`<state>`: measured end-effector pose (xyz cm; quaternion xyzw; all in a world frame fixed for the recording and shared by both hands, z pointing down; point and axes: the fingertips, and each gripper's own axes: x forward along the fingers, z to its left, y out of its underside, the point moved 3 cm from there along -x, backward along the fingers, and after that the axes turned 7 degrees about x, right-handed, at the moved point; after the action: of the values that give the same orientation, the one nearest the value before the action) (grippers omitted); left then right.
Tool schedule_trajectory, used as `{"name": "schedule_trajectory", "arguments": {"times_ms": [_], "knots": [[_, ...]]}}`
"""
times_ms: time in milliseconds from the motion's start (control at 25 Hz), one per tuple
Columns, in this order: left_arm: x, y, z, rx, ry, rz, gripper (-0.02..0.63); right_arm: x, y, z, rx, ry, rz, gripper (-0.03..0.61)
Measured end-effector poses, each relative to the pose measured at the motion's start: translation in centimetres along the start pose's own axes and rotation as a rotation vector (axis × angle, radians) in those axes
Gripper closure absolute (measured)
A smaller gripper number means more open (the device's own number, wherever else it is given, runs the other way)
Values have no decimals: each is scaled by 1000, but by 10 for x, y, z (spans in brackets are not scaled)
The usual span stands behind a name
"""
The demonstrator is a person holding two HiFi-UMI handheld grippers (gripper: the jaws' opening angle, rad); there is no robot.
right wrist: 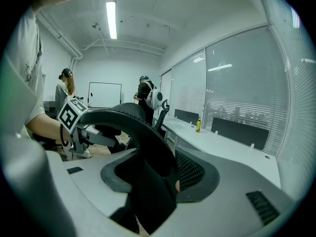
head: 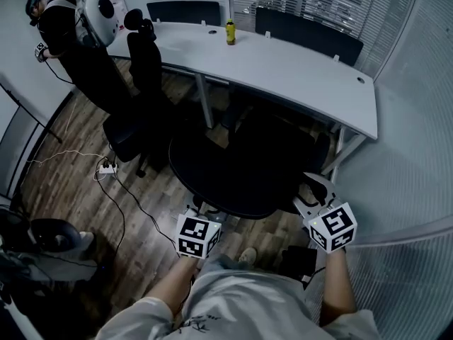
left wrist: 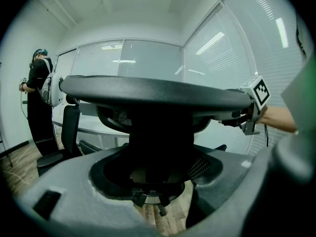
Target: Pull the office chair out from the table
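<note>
The long white table [head: 283,66] curves across the room, and the chair [head: 233,168] sits with its seat partly tucked under the table's right end, its backrest turned toward the person. A second chair [head: 138,119] stands well apart to the left. The left gripper [head: 200,218] is closed on the left end of the backrest's top rim, with the dark back filling the space between its jaws. The right gripper [head: 309,198] clamps the rim's right end, mesh pressed between its jaws. The rim is thin and curved, so a hard tug may make either gripper slip off. Uneven pulls would likely swivel the seat instead of rolling the chair, swinging it into the table leg [head: 338,151]. The person's shoe [head: 246,256] is just behind the base and could block the wheels.
</note>
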<state>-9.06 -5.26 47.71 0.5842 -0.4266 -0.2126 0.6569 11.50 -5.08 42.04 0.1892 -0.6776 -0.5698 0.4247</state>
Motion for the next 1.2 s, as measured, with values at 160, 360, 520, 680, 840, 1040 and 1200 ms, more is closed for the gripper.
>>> {"name": "schedule_trajectory", "arguments": {"times_ms": [160, 360, 520, 680, 840, 1040, 1200], "knots": [[-12, 5, -3, 2, 4, -1, 298, -6, 2, 12, 4, 0, 6, 383], [-32, 7, 3, 3, 17, 2, 298, -10, -1, 34, 17, 8, 15, 383], [-50, 13, 5, 3, 26, 2, 299, -14, 2, 54, 23, 12, 16, 383], [-69, 19, 5, 6, 28, 2, 299, -20, 4, 73, 27, 16, 16, 383], [-91, 26, 7, 10, 33, 1, 299, -24, 6, 97, 33, 15, 19, 383], [-115, 40, 10, 17, 35, 4, 299, -29, 12, 124, 38, 13, 21, 383], [-136, 48, 6, 14, 32, 3, 299, -37, 18, 145, 42, 12, 18, 383]]}}
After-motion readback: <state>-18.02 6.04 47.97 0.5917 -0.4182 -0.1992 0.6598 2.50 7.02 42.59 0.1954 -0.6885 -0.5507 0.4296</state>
